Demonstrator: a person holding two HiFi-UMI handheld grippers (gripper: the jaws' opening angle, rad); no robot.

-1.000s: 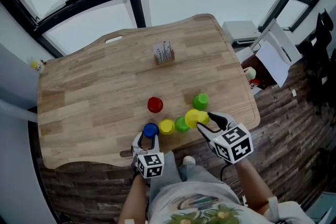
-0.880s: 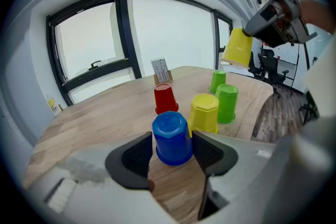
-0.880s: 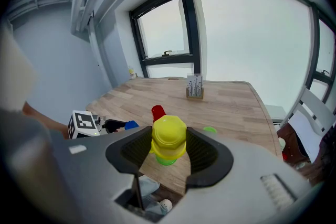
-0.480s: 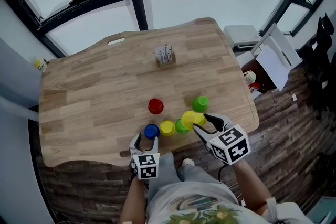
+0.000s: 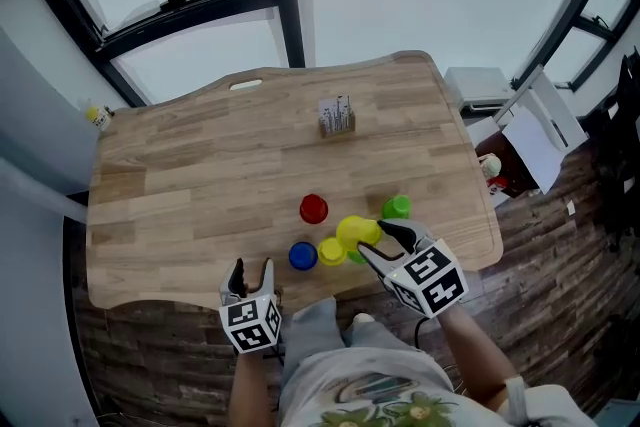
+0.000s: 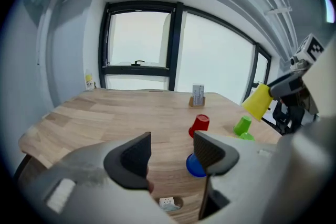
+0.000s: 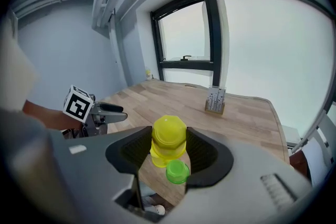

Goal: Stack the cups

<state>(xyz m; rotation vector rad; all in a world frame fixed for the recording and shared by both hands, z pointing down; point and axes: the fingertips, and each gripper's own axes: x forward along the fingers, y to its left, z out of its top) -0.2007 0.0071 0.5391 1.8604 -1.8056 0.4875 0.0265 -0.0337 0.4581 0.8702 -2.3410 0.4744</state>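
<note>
- While a yellow cup (image 5: 355, 232) is clamped by its sides in the right tongs (image 5: 383, 243), it is held clear of the tabletop (image 5: 180, 175), mouth downward and tilted.
- A green cup (image 7: 177, 171) is seen right below the held cup in the right gripper view, standing on the tabletop near the front edge.
- A second yellow cup (image 5: 332, 252) is set just left of that green cup, and a blue cup (image 5: 303, 256) is set just left of the second yellow cup, so that a short row is formed along the front edge.
- A red cup (image 5: 313, 208) is placed behind the row, apart from it.
- A second green cup (image 5: 397, 207) is placed to the right of the red cup, near the right edge and apart from the rest.
- The left tongs (image 5: 252, 271) are held over the front edge, left of the blue cup and apart from it.
- The jaws of the left tongs have just been opening and are spread wide, and nothing is held between them.
- A card stand (image 5: 337, 118) is seen further back on the tabletop, well apart from the cups.
</note>
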